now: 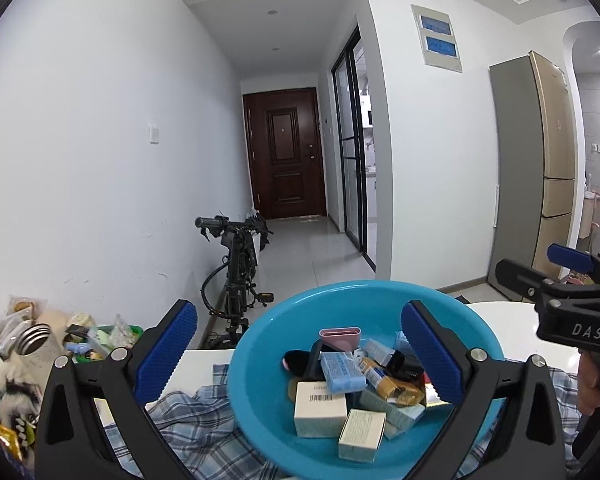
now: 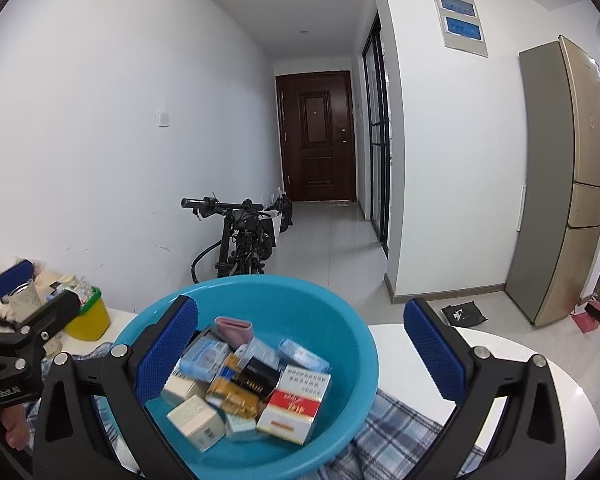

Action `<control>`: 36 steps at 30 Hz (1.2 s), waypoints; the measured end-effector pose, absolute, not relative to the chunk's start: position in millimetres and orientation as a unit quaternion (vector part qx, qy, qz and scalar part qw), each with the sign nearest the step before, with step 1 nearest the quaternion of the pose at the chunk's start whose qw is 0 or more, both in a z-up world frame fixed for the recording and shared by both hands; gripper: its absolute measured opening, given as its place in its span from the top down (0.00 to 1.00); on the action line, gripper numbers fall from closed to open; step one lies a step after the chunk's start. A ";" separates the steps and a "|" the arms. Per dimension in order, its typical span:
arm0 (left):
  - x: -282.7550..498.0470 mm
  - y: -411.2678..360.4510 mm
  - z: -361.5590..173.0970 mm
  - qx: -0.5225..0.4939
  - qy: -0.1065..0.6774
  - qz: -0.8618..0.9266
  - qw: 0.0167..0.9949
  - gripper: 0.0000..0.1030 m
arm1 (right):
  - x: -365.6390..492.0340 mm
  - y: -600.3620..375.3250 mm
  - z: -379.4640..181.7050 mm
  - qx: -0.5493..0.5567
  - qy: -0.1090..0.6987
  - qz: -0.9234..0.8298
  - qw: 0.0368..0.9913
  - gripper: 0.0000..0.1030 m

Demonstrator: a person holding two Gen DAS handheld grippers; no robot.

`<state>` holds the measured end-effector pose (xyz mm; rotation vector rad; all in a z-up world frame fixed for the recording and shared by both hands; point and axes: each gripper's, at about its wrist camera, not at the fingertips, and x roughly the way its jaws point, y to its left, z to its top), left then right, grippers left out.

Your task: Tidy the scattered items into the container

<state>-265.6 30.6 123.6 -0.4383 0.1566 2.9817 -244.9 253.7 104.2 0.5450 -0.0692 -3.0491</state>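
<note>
A blue plastic basin (image 1: pixel 268 344) sits on a plaid cloth (image 1: pixel 196 420) on the white table and holds several small boxes, among them a white barcode box (image 1: pixel 320 402) and a pink case (image 1: pixel 340 336). My left gripper (image 1: pixel 300 356) is open and empty, its fingers on either side of the basin's near part. In the right wrist view the basin (image 2: pixel 340 320) holds the boxes, with a red-and-white box (image 2: pixel 296 404) in front. My right gripper (image 2: pixel 300 352) is open and empty over the basin's right side. The right gripper also shows in the left wrist view (image 1: pixel 540 268).
A pile of snack packets and a metal-rimmed jar (image 1: pixel 32 344) lies at the table's left. A yellow bin (image 2: pixel 88 316) stands there too. A bicycle (image 2: pixel 240 236) leans by the wall beyond the table. A fridge (image 2: pixel 560 180) stands at the right.
</note>
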 end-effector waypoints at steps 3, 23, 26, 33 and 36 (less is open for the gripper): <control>-245.3 27.3 127.6 -0.143 0.049 0.987 0.062 0.00 | -228.7 248.4 107.7 0.173 -0.015 -0.985 0.024 0.00; -120.0 23.8 115.5 -0.145 0.043 0.983 0.101 0.00 | -118.6 227.6 108.3 0.165 -0.009 -0.984 0.070 0.00; -102.6 19.4 112.3 -0.146 0.048 0.983 0.099 0.00 | -105.2 230.3 110.1 0.162 -0.011 -0.984 0.070 0.00; -84.2 10.9 112.9 -0.147 0.044 0.984 0.091 0.00 | -89.8 239.8 118.2 0.152 -0.026 -0.986 0.060 0.00; -81.4 9.4 112.4 -0.147 0.036 0.984 0.090 0.00 | -85.3 239.2 116.3 0.155 -0.023 -0.986 0.063 0.00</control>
